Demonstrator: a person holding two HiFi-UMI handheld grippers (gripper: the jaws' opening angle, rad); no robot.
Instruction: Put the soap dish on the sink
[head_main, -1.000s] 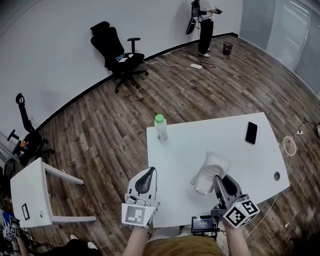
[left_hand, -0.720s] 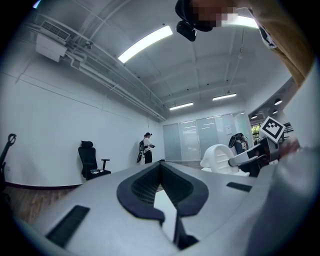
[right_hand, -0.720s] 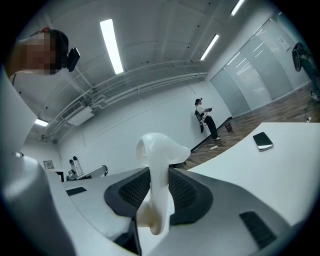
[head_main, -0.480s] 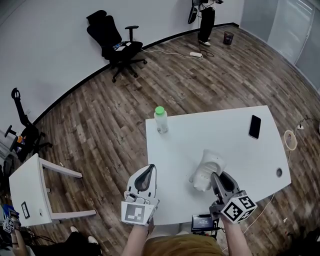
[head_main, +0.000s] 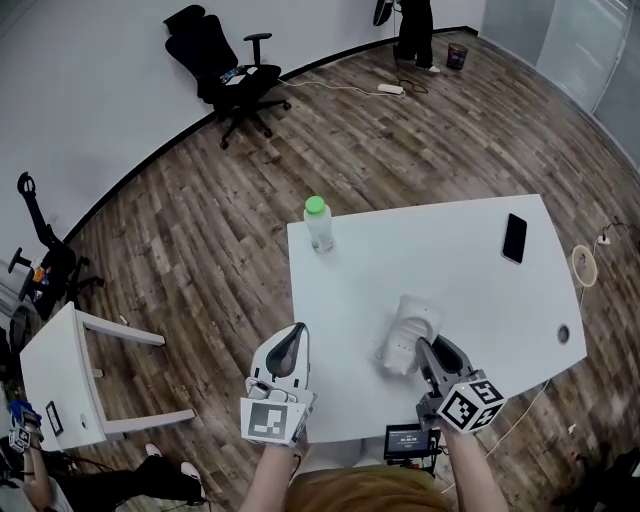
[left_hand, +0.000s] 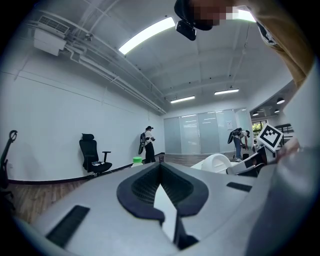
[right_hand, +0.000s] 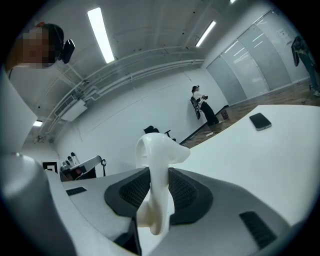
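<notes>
While left gripper (left_hand: 160, 167) jaws meet, right gripper (right_hand: 159, 175) jaws clamp soap dish (right_hand: 156, 147).

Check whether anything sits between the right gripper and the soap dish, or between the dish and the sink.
Nothing between them: the right gripper is shut on the white soap dish. No sink shows in any view, so that path cannot be judged. The bottle and phone stand well away on the table.

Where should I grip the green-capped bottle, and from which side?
Grip the bottle around its body below the green cap, coming level from the near side, where the left gripper is. It stands upright near the table's far left corner, with nothing beside it.
</notes>
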